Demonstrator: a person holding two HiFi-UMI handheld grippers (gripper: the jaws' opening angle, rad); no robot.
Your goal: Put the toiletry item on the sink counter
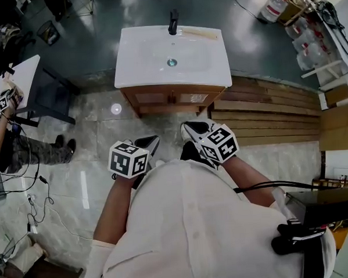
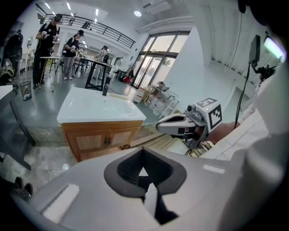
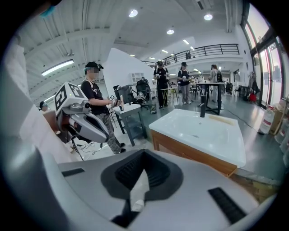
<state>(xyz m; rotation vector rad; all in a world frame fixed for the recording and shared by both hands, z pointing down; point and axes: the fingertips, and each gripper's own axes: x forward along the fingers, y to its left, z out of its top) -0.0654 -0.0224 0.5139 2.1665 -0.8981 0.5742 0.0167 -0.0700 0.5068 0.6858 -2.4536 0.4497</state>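
A white sink counter (image 1: 210, 61) on a wooden cabinet stands ahead, with a black tap (image 1: 172, 22) at its back edge. A thin beige item (image 1: 200, 32) lies along the back right of the counter; it also shows as the beige item (image 2: 118, 96) in the left gripper view and the beige item (image 3: 224, 119) in the right gripper view. Both grippers hover close to my body, well short of the cabinet. My left gripper (image 1: 151, 143) is shut and I see nothing gripped. My right gripper (image 1: 195, 128) is shut too, with nothing seen between its jaws.
Wooden planks (image 1: 265, 110) lie on the floor right of the cabinet. A dark chair (image 1: 44, 96) and a seated person (image 1: 11, 144) are at the left, with cables (image 1: 40, 189) on the tiles. Water jugs (image 1: 305, 41) and shelving stand far right.
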